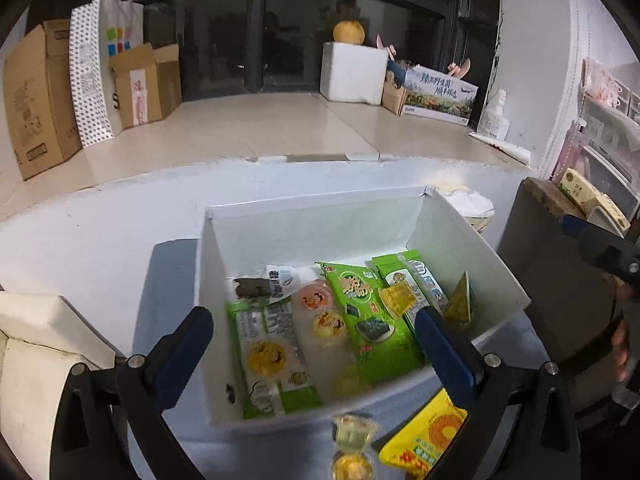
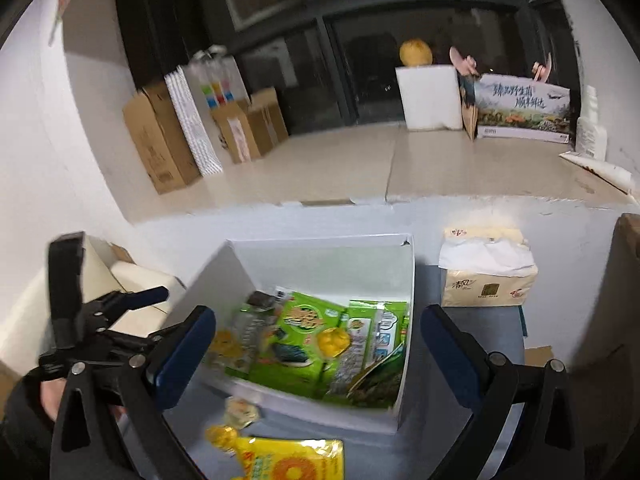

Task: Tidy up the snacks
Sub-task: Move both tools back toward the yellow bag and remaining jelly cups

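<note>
A white open box stands on the table and holds several snacks: green seaweed packets, jelly cups and a yellow jelly. In front of the box lie a yellow snack packet and loose jelly cups. My left gripper is open and empty, just above the box's near wall. My right gripper is open and empty over the box's near side. The left gripper also shows in the right wrist view.
A tissue pack sits right of the box. A white block lies at the left. A dark container stands at the right. Cardboard boxes, a white foam box and a printed carton stand on the floor behind.
</note>
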`<control>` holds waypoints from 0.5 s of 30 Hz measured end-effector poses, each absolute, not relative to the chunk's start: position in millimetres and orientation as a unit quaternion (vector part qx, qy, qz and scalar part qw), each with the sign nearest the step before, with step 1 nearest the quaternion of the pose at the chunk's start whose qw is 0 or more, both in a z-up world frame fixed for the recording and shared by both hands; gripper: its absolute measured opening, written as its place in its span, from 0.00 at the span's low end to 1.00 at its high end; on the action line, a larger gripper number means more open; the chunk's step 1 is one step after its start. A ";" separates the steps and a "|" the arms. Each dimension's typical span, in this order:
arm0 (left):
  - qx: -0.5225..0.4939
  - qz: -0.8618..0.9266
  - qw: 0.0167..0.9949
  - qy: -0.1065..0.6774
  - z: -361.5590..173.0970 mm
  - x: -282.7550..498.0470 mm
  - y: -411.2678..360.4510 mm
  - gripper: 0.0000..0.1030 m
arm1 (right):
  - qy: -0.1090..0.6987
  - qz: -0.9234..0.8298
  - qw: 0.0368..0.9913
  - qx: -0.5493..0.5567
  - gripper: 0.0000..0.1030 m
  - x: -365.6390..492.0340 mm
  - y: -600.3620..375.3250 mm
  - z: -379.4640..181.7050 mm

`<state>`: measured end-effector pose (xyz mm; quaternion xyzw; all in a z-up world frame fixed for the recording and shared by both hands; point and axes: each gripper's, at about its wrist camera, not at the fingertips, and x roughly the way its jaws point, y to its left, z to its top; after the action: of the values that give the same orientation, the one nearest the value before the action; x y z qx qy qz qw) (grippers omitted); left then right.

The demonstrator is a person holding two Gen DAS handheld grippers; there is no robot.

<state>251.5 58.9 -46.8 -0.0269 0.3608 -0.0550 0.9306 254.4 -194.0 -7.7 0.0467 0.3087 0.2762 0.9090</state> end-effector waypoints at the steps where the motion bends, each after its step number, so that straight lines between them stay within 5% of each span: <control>1: -0.028 -0.054 0.932 0.357 -45.1 245.7 61.0 1.00 | 0.302 0.280 0.910 0.049 1.00 246.2 -196.8 -7.0; 15: -0.083 -0.051 0.931 0.353 -67.5 119.3 67.3 1.00 | 0.381 0.312 0.870 0.032 1.00 168.3 -185.0 -103.5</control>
<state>119.3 67.3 -67.5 -0.0832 0.3528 -0.0510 0.9306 168.3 -185.0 -103.5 0.0317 0.3807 0.3116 0.8701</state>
